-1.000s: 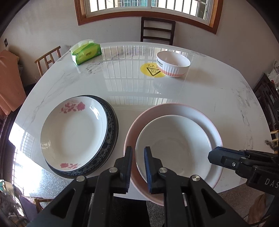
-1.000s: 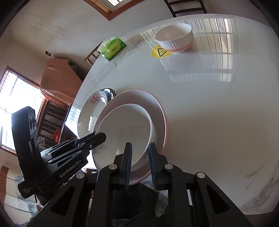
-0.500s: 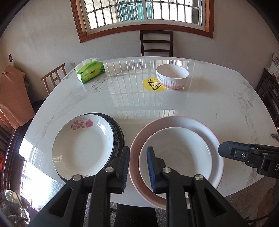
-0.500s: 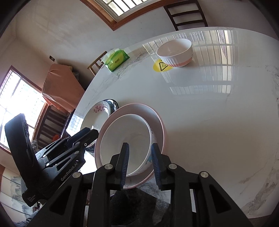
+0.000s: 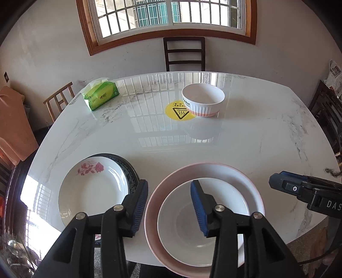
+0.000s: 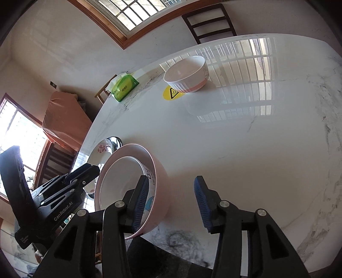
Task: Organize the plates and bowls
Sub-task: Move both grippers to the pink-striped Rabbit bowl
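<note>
This is looking like the dining room of a home: a glossy white marble-look table [image 5: 245, 136] is standing under a wood-framed barred window [image 5: 168, 15], with dark wooden chairs [image 5: 183, 53] pulled up around it. Household tableware is sitting on the table, including a rose-patterned plate [image 5: 94, 188] and a ribbed bowl [image 5: 203, 99], alongside a green pack of tissues [image 5: 100, 95]. Plain plastered walls are enclosing the room, and an orange cloth-covered piece of furniture [image 6: 64, 115] is standing by a second window.
</note>
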